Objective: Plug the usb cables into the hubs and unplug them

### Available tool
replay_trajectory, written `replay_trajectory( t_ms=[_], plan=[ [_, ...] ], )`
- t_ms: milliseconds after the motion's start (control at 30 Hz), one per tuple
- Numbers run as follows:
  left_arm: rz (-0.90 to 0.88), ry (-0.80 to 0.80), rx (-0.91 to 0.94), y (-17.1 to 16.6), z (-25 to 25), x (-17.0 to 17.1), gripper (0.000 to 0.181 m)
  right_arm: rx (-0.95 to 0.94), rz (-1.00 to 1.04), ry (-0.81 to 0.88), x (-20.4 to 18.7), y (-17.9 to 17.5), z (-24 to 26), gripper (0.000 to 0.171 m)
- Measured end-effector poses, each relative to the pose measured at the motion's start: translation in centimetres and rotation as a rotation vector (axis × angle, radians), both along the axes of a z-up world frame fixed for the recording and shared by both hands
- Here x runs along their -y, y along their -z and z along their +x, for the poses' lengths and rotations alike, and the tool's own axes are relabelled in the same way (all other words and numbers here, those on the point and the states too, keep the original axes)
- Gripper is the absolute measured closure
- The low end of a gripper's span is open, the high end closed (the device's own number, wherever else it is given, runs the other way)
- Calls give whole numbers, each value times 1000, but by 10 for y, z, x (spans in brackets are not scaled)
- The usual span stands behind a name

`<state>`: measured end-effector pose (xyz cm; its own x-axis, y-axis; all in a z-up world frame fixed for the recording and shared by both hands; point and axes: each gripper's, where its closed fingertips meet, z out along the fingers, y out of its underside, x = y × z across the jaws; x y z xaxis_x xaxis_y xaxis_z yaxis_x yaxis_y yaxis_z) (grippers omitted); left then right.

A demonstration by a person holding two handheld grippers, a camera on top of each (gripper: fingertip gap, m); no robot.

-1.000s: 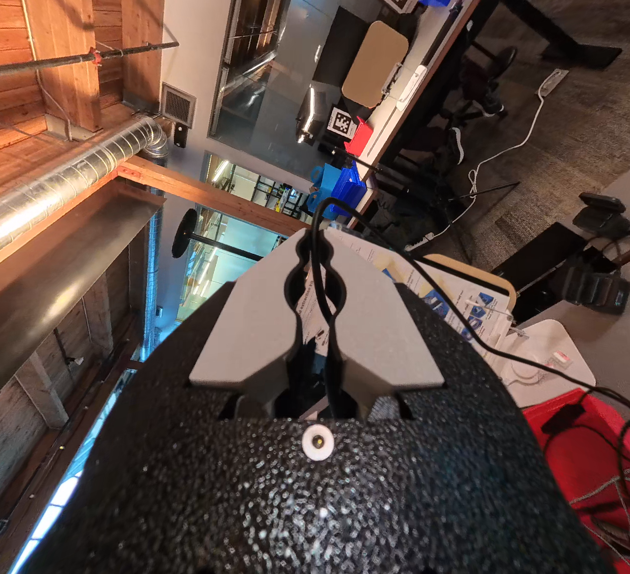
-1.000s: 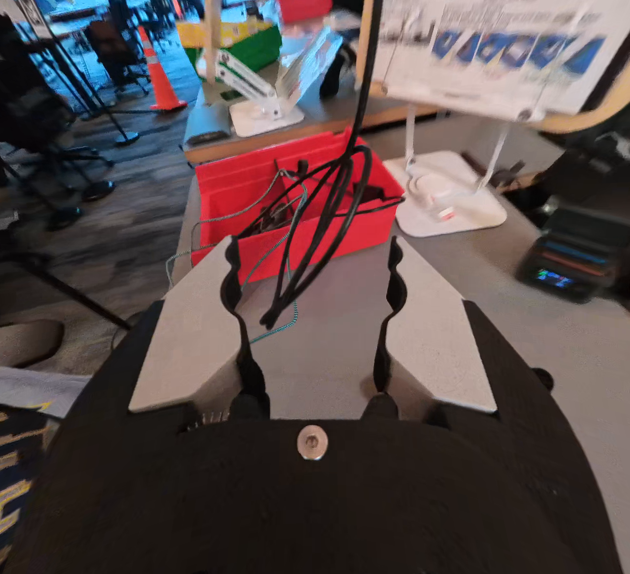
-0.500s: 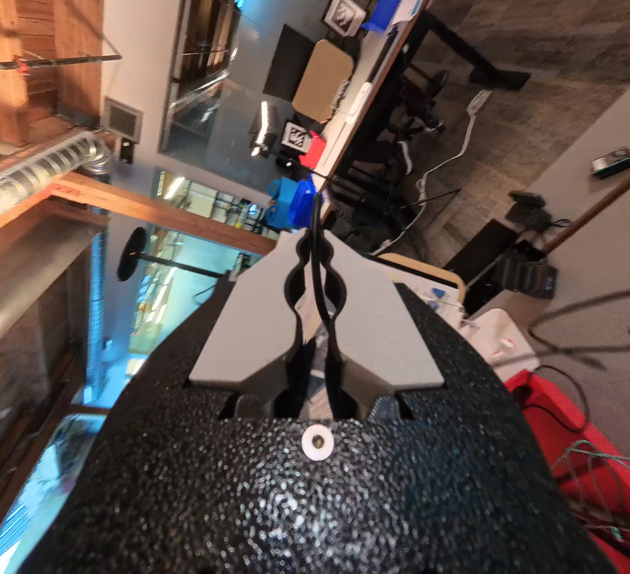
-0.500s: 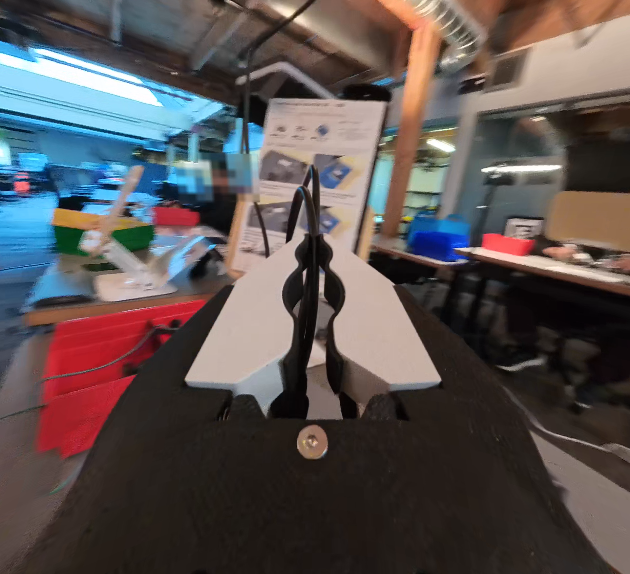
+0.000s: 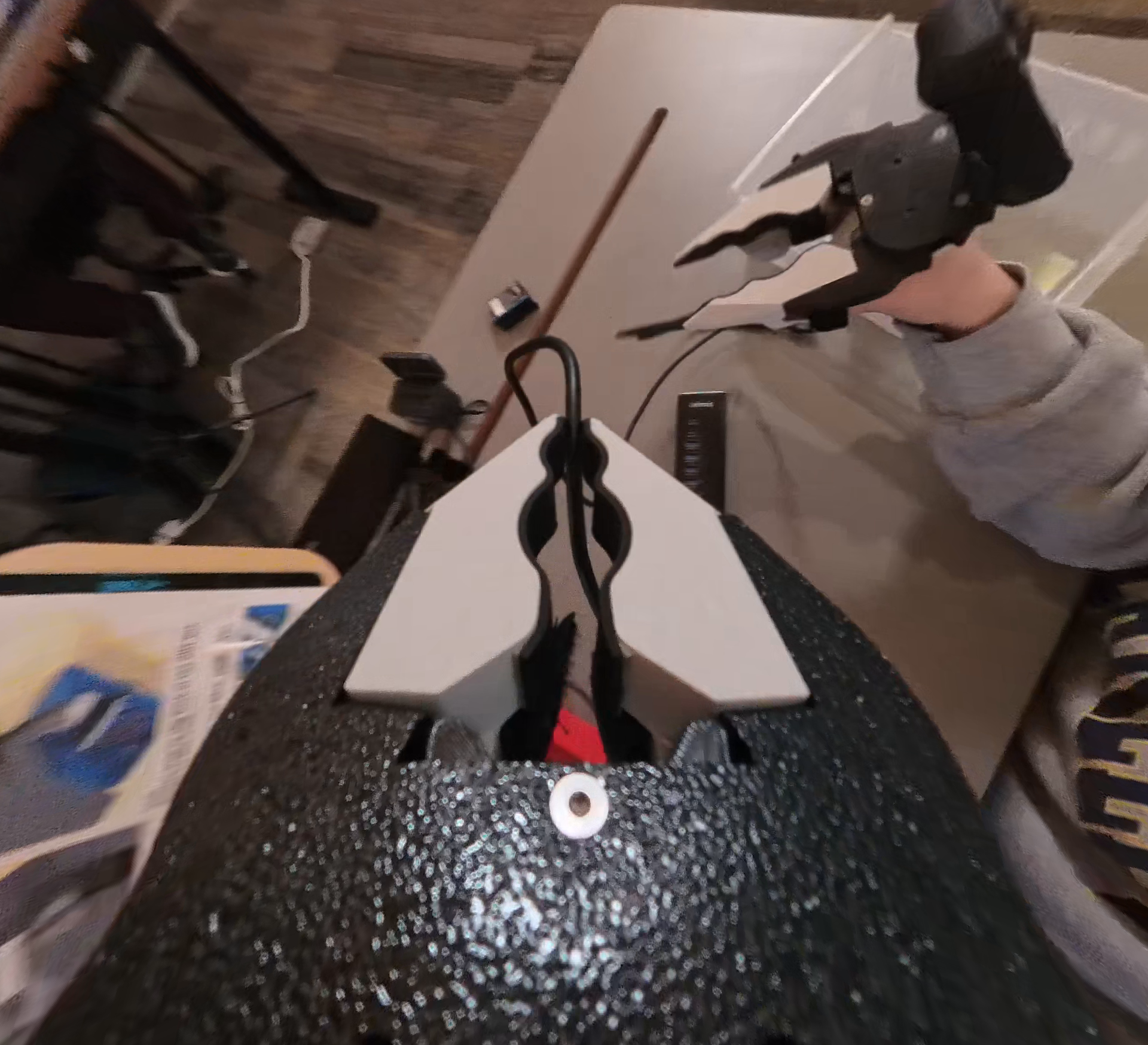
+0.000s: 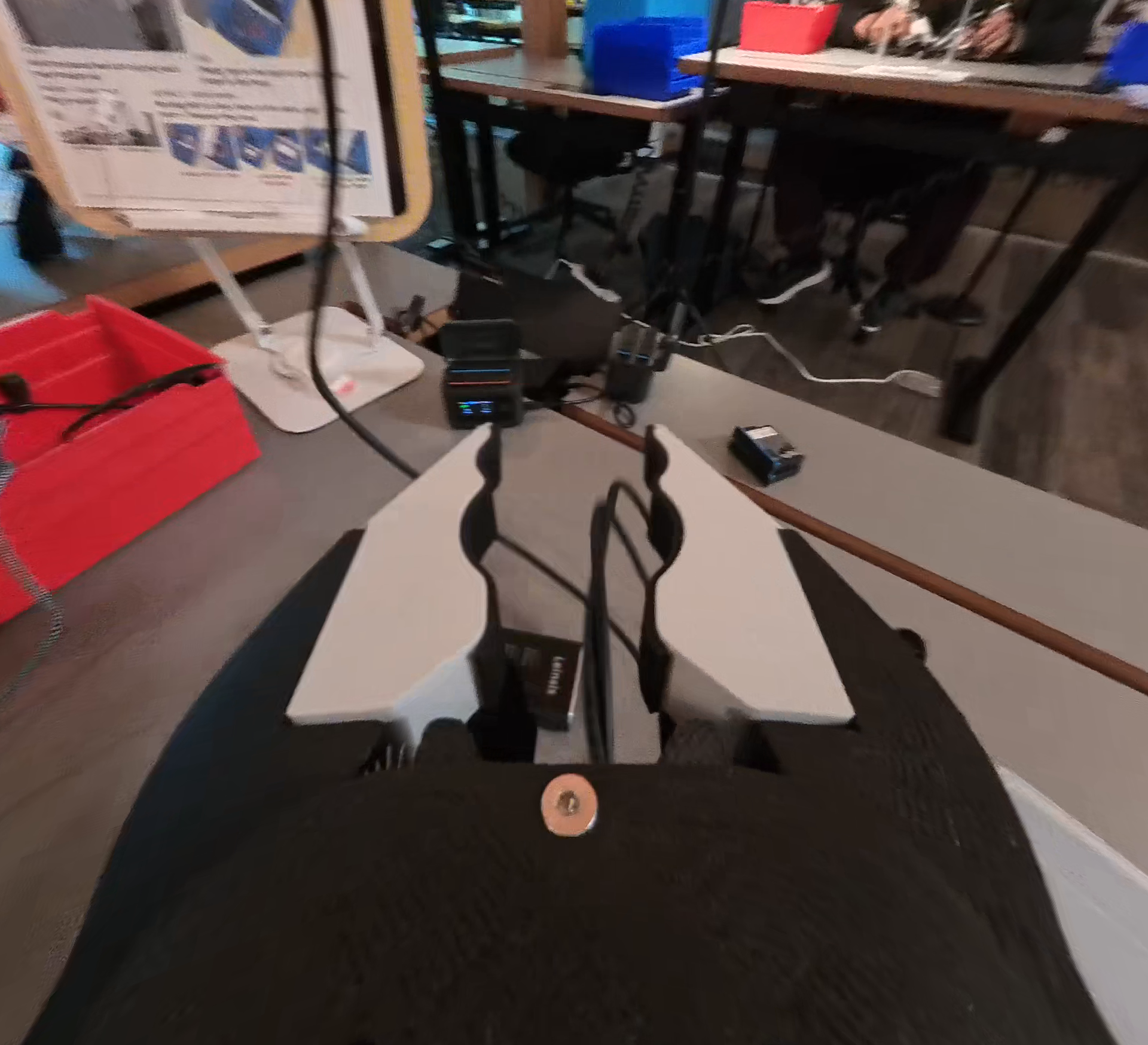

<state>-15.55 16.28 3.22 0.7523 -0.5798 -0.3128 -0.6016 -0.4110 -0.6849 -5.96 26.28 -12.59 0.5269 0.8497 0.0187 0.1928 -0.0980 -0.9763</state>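
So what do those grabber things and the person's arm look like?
Each gripper has two pale grey wedge fingers with wavy black inner edges, on a bumpy, speckled black body with one round screw. The right gripper carries a chunky black block on top. The person's arm wears a grey sleeve.

A grey tabletop with a dark seam running across it. On it: a red bin at 9 o'clock, a white stand base at 11, a black hub near centre, a small black box at 2
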Motion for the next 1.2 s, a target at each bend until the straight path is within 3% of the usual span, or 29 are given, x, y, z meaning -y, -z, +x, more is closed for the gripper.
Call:
replay_trajectory(
  t_ms=[67, 167, 300, 333, 467, 600, 667, 700, 833, 1033, 1100, 1200],
  plan=[
    [-12, 0, 54, 28, -2, -8, 180, -22, -27, -13, 7, -7, 3, 115],
    [-1, -16, 149, 54, -3, -22, 180, -28, 16, -5, 24, -28, 13, 123],
    [-28, 20, 286, 72, 11, -35, 180, -193, -38, -555, 125, -59, -26, 134],
    [-28, 35, 300, 74, 15, -37, 180, -180, -64, -617, 136, -55, -36, 137],
    [11, 26, 297, 73, 22, -48, 180, 108, -102, -502, 117, 5, -78, 130],
    [58, -2, 315, 69, 30, -54, 179, 104, -199, -560, 121, 28, -113, 126],
    [53, 25, 329, 69, 40, -53, 180, 128, -166, -527, 114, 35, -120, 156],
    [52, 37, 336, 70, 43, -52, 179, 130, -144, -513, 112, 36, -121, 157],
    [89, 101, 369, 67, 57, -41, 177, 4, -126, -598, 120, 15, -118, 157],
    [372, 83, 323, 49, 43, -3, 144, -215, -114, -629, 108, -18, -95, 157],
    [437, 81, 277, 56, 37, 14, 133, -297, -137, -671, 111, -30, -87, 157],
    [475, 117, 170, 84, 35, 28, 133, -434, -193, -765, 119, -49, -76, 157]
  ],
)
